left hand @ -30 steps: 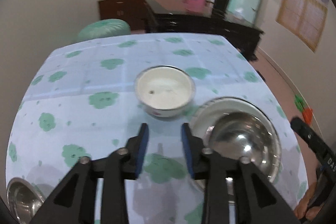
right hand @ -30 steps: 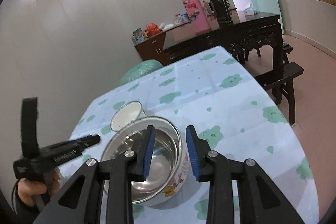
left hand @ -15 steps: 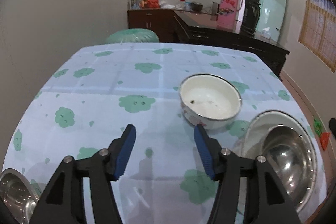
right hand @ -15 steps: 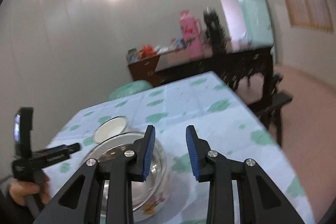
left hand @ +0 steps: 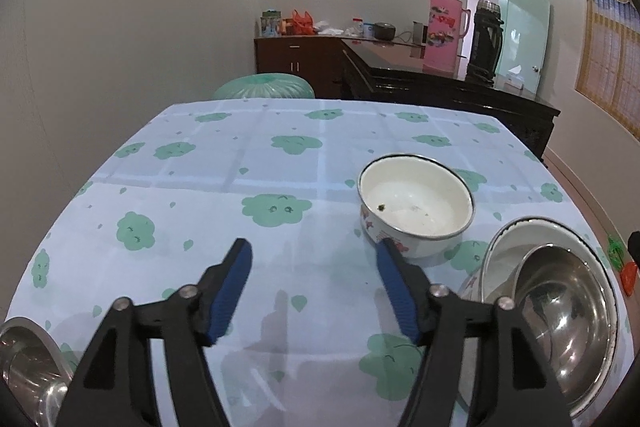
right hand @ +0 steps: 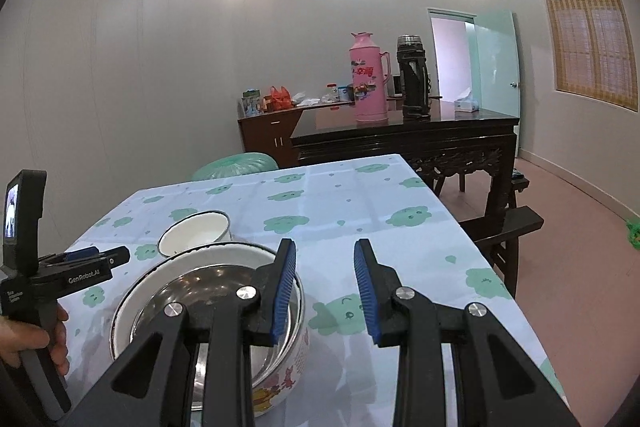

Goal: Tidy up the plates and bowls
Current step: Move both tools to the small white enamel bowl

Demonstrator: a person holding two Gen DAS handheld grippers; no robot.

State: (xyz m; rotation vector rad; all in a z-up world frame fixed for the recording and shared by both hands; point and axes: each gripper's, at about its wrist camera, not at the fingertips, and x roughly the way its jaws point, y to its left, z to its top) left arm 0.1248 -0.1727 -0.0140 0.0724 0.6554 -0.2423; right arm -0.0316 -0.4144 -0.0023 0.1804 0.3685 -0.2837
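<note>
Enamel is what I'm lining up on: the small white bowl (left hand: 416,205) now sits just off my left gripper (left hand: 314,285), right by its right-hand finger, where a second ago it was dead ahead past the tips. The jaws on that side are opening and nothing is between them, only tablecloth (left hand: 200,187). I read that as getting ready to take the bowl by its rim so it can go into the stack.

My right gripper (right hand: 325,291) has its jaws apart by a modest gap, holding nothing, above the near edge of the big cartoon-printed enamel bowl (right hand: 280,379). It has tipped up since a second ago, so I see more room than table.

That big bowl already has a steel bowl (left hand: 564,311) nested inside it. The small white bowl holds only a few dark specks. Another steel bowl (left hand: 28,363) sits alone at the near left corner, well apart from the others
</note>
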